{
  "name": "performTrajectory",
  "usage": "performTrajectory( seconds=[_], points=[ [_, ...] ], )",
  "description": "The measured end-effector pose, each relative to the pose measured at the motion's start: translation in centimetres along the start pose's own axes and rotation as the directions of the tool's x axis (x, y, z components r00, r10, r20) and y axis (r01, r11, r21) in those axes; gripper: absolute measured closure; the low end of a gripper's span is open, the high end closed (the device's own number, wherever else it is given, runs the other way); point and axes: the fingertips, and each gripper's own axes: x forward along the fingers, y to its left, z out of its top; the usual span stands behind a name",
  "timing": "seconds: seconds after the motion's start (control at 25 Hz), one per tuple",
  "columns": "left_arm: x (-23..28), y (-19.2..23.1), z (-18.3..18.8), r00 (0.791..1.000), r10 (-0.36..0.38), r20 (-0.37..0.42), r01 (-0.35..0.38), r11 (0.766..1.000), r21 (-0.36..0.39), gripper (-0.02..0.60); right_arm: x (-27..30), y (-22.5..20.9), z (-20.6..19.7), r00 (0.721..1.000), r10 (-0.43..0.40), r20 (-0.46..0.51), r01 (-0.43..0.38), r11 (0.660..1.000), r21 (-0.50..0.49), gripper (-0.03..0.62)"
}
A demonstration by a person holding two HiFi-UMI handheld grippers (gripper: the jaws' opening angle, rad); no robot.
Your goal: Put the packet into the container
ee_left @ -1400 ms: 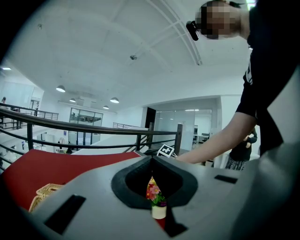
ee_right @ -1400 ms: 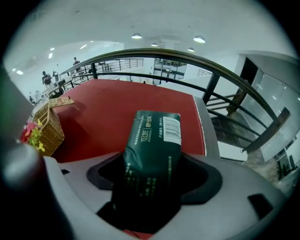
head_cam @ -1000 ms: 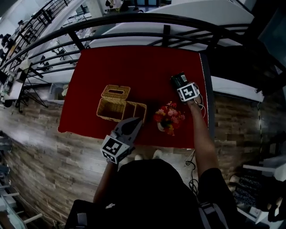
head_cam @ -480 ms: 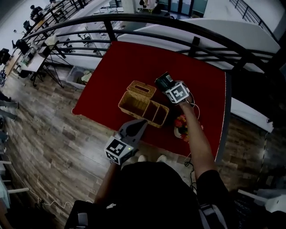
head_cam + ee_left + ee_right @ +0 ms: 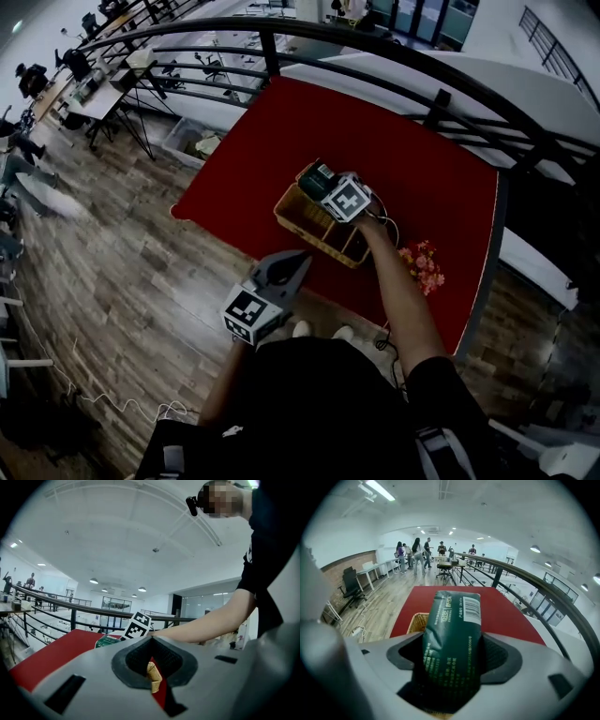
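My right gripper (image 5: 330, 187) is shut on a dark green packet (image 5: 317, 175) and holds it just over the far end of the wicker container (image 5: 311, 225) on the red table (image 5: 412, 169). In the right gripper view the packet (image 5: 452, 620) stands out lengthwise between the jaws, with the container's rim (image 5: 417, 619) below it. My left gripper (image 5: 298, 260) hangs at the table's near edge, short of the container, its jaws shut and holding nothing. In the left gripper view (image 5: 152, 639) a sliver of wicker shows through the pads.
A small pot of pink and red flowers (image 5: 423, 265) stands on the table to the right of my right forearm. A black railing (image 5: 441, 98) runs behind the table. The wooden floor (image 5: 122, 281) lies to the left and in front.
My right gripper has carried the packet leftward from the table's right side to above the container. The left gripper has held its place near the front edge.
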Motion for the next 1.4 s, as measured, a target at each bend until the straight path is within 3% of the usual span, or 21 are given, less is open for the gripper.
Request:
performTrajectory(
  seconds=[0.36,0.76,0.96,1.2,1.4],
  points=[
    [-2.2,2.0,-0.5,0.998,0.063,0.003,-0.063,0.998,-0.013,0.574,4.8,5.7,0.6,0.993,0.093,-0.077,-0.101,0.989,-0.106,0.21],
    [-3.0,3.1,-0.3,0.996,0.093,0.014,-0.092,0.995,-0.027,0.574,5.6,6.9,-0.5,0.983,0.121,-0.135,-0.141,0.978,-0.153,0.21],
    [-2.8,2.9,-0.3,0.996,0.087,0.011,-0.087,0.996,-0.022,0.574,6.6,6.9,-0.7,0.986,0.127,-0.104,-0.14,0.982,-0.127,0.21],
    [-2.7,2.6,-0.2,0.995,0.096,0.001,-0.096,0.995,-0.011,0.574,8.0,7.4,-2.3,0.975,0.124,-0.187,-0.152,0.977,-0.147,0.21],
    [-3.4,3.2,-0.4,0.992,0.122,-0.002,-0.122,0.992,-0.015,0.574,8.9,7.3,-2.9,0.988,0.113,-0.108,-0.128,0.981,-0.146,0.21]
  ],
)
